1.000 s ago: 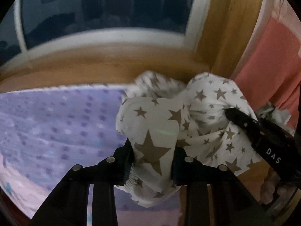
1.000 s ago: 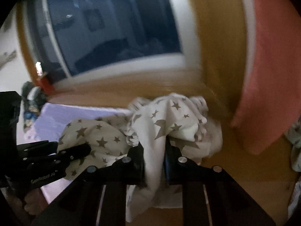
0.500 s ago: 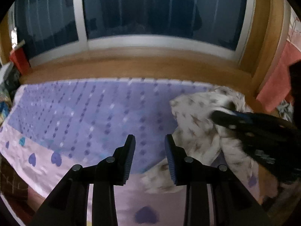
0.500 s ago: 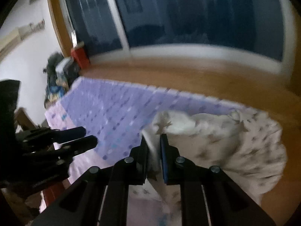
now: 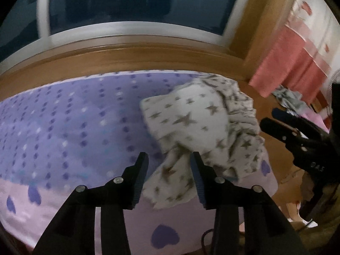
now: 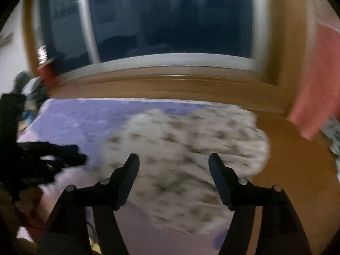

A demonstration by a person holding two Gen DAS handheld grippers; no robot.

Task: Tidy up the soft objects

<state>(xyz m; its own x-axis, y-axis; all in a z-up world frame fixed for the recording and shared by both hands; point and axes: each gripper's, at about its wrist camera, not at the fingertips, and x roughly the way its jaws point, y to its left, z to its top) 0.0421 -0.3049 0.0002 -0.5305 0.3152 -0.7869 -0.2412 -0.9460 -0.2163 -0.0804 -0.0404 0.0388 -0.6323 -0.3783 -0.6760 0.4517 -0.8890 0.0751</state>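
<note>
Left tongs (image 5: pixel 169 162): fingers apart, nothing clamped. A loose tail of the star-print cloth (image 5: pixel 204 123) lies in the gap between them, but the pads are clear of it on both sides.

Right tongs (image 6: pixel 173 163): spread wide, empty, hanging above the same cloth (image 6: pixel 182 148). That view is badly smeared; the star print shows only as grey blotches.

Cloth: white with grey-brown stars, lying in a crumpled heap on the purple blanket (image 5: pixel 70 123), at the blanket's right end. Its far right edge is bunched into ruffled folds and hangs over the blanket's edge towards the wooden floor (image 6: pixel 297 159).

Blanket: purple with dotted rows, paler pink band with purple hearts along the near edge.

From the left view my right tongs (image 5: pixel 282 125) show at the right edge, just beside the ruffled side of the cloth, not touching it. From the right view my left tongs (image 6: pixel 63 155) show at the left, blurred, over the blanket.

Background: dark window (image 5: pixel 131 2) with white frame above a wooden sill; red-pink curtain (image 5: pixel 291 65) to the right.
</note>
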